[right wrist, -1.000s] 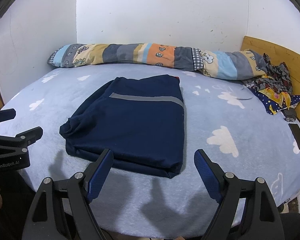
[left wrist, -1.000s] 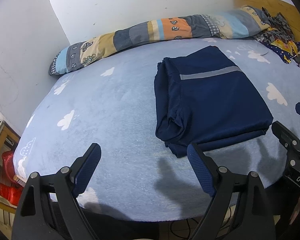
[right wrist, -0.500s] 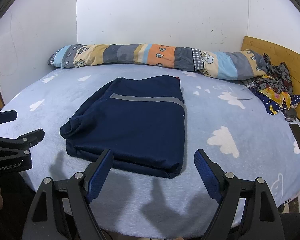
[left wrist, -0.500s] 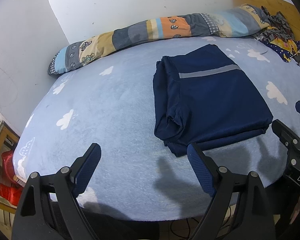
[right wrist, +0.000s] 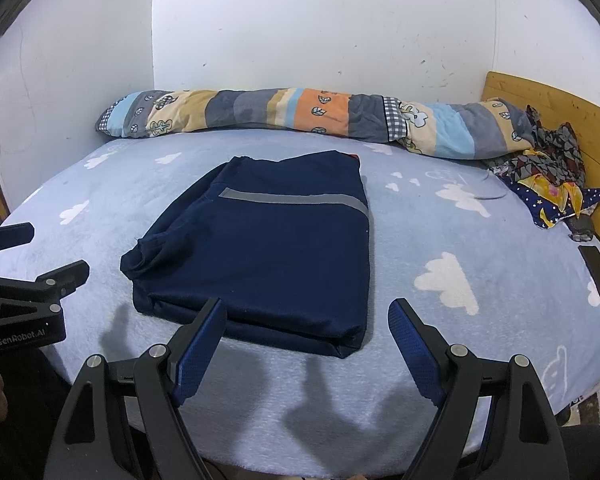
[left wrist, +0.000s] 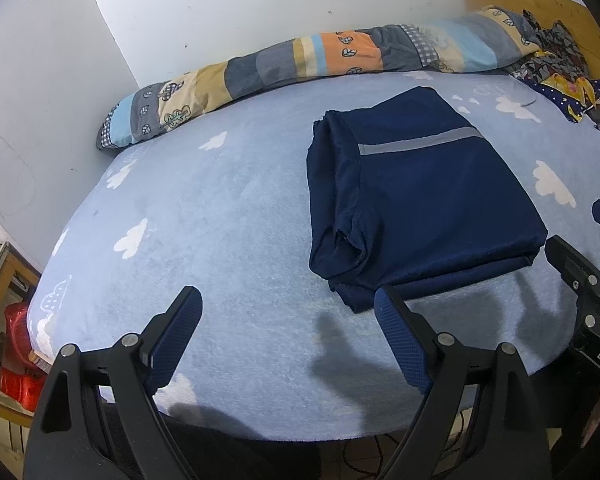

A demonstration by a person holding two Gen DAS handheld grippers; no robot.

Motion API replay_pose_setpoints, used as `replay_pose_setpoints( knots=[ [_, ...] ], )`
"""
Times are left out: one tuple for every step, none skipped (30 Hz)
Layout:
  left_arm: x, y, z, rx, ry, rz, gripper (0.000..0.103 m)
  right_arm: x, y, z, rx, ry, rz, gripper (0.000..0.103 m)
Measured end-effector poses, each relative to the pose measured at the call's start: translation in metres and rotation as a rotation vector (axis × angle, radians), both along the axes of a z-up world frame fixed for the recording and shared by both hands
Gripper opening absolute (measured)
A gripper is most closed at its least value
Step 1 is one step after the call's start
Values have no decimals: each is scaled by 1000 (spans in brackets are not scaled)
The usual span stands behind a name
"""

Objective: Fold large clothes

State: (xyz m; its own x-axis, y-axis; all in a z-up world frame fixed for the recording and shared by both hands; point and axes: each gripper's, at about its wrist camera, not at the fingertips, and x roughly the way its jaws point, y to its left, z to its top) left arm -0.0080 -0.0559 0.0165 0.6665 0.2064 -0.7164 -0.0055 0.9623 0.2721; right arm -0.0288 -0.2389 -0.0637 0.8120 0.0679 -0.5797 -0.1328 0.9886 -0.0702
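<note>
Navy garment lies folded into a thick rectangle on the bed, roughly centre of the mattress, a grey stripe running across its far half. Loose sleeve bunched along the garment's 9 o'clock edge in the right wrist view; folded edge faces the near side.

Left hand-held gripper: released, jaws spread wide, nothing between the blue pads. It hovers over bare sheet at the near edge of the bed; in its own view the garment's near corner sits just past its right finger, at about 1 o'clock, not touching as far as the picture shows.

Right hand-held gripper: released too, jaws wide apart, nothing gripped. The garment's near folded edge lies straight ahead at 12 o'clock, between the two fingers' lines, just beyond the tips.

Sheet is pale blue with white clouds. Long patchwork bolster lies along the far wall at 12 o'clock. Crumpled patterned cloth at 2 o'clock against the wooden headboard. Dark phone flat on the sheet at 3 o'clock.
</note>
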Motion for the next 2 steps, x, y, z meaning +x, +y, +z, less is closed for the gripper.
replay_pose_setpoints(
  knots=[
    [0,1,0,-2,0,4,89,0,0,0,4,1,0,85],
    [2,3,1,-4,2,7,89,1,-1,1,13,5,-2,85]
  ],
)
